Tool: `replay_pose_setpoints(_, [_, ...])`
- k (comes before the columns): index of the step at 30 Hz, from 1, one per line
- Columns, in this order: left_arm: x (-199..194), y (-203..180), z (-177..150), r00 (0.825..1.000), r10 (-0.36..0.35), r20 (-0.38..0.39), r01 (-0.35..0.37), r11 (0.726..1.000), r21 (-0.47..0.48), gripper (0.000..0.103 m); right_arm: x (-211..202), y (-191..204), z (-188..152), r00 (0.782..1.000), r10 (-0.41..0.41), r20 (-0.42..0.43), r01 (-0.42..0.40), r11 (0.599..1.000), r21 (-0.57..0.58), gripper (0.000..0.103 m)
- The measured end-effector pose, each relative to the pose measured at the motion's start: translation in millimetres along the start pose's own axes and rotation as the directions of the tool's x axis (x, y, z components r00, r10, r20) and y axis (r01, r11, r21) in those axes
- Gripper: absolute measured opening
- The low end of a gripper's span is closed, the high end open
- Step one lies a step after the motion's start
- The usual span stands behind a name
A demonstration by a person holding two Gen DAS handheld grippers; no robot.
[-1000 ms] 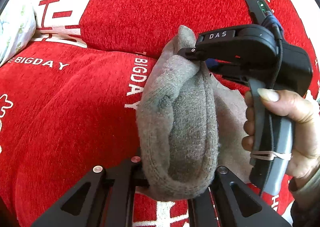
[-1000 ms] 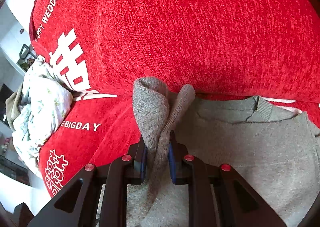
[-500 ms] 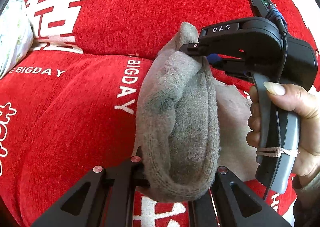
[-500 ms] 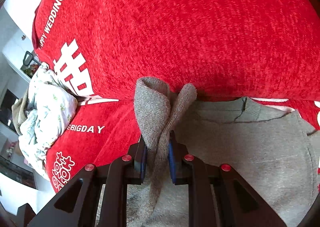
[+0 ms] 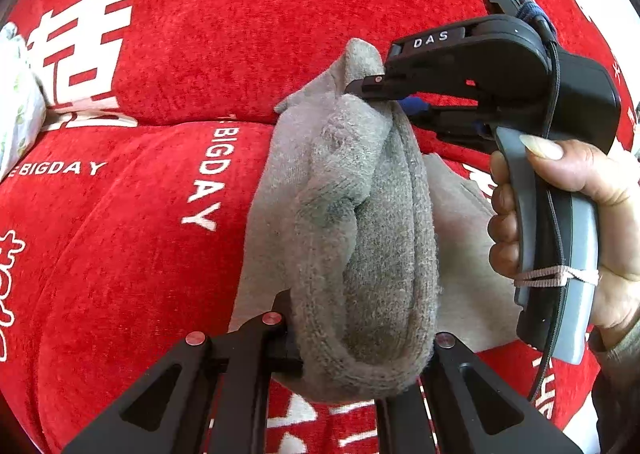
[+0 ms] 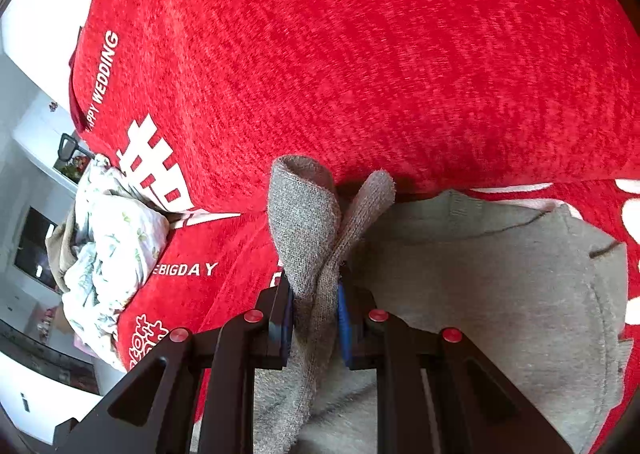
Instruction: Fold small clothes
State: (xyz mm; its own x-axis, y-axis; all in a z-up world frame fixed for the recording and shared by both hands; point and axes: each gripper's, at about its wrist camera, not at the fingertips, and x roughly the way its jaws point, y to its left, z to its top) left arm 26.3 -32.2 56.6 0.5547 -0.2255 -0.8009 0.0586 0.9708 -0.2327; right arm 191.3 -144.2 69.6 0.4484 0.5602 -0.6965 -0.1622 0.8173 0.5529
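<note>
Grey knit sweater (image 6: 500,294) lies on the red sofa cover (image 6: 360,54), at the crease where seat meets backrest, collar toward the backrest. One edge of it is lifted off the seat by both grippers, bunched into a thick roll between them.

Left gripper (image 5: 352,354): jaws together, clamped on the rolled grey fold, which bulges over and hides the tips.

Right gripper (image 6: 316,314): blue pads pinched on a narrow doubled strip of the same sweater; the strip sticks up above the pads in two flaps. From the left wrist view, this gripper comes in from the right, held by a hand (image 5: 580,214) around the grey handle.

Crumpled white floral cloth (image 6: 108,246) sits at the sofa's far left end, well apart from the sweater. White lettering on the red cover, "BIGDAY" near the seat's back edge.
</note>
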Motion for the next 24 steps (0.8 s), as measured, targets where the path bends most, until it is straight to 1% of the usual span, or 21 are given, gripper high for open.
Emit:
replay_pose_setpoints(13, [11, -41, -4, 0.999, 0.011, -0.035, -0.009, 0.998, 0.057, 0.008, -22, -32, -1, 1.000, 0.022, 0.017, -0.022, 0.999, 0.035, 0.020])
replay_pose_setpoints(24, [21, -59, -6, 0.998, 0.039, -0.054, -0.034, 0.995, 0.090, 0.008, -30, -54, -3, 0.999, 0.045, 0.019, -0.046, 0.998, 0.052, 0.020])
